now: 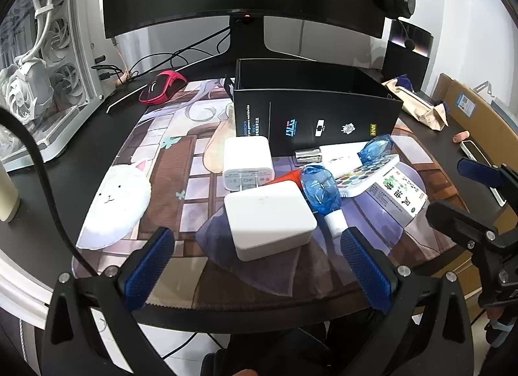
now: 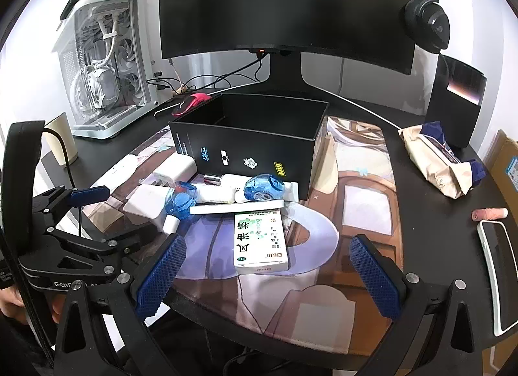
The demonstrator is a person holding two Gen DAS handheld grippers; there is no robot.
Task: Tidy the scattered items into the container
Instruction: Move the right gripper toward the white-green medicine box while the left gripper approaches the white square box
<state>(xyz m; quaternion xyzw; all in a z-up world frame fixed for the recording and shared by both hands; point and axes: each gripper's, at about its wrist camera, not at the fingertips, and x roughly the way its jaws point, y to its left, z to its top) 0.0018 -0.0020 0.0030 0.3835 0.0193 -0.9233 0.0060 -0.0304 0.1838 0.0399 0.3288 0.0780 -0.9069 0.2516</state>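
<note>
Left gripper (image 1: pixel 259 264) low over the near edge of the counter (image 1: pixel 97 136), fingers (image 1: pixel 147 266) spread wide, holding nothing. Right gripper (image 2: pixel 268 274) likewise low and near, fingers (image 2: pixel 377 279) wide apart, empty.

Between and just ahead of the left fingers: a flat white charger (image 1: pixel 268 222) resting on a printed desk mat (image 1: pixel 155 162). Behind it, a second white charger (image 1: pixel 247 162) with its prongs facing the camera. Just right of the flat charger, a blue see-through tape roller (image 1: pixel 320 190) with a white tip, lying partly on a white paint palette (image 1: pixel 369 175) with coloured wells. A second blue roller (image 1: pixel 375 148) on the far end of that palette, beside a white tube with a silver cap (image 1: pixel 327 156). A green-and-white medicine box (image 2: pixel 260 241) nearest the right gripper, flat on the mat, ahead of its left finger.

Behind the cluster, an open black box (image 1: pixel 317 117) standing upright on the mat, logos on its front wall; inside not visible from the left view, dark in the right view.

Farther back: a red mouse (image 1: pixel 162 86), a dark monitor (image 2: pixel 288 4), a white computer case (image 2: pixel 106 68). At the right, a crumpled paper bag (image 2: pixel 437 159) and a phone (image 2: pixel 498 269).
</note>
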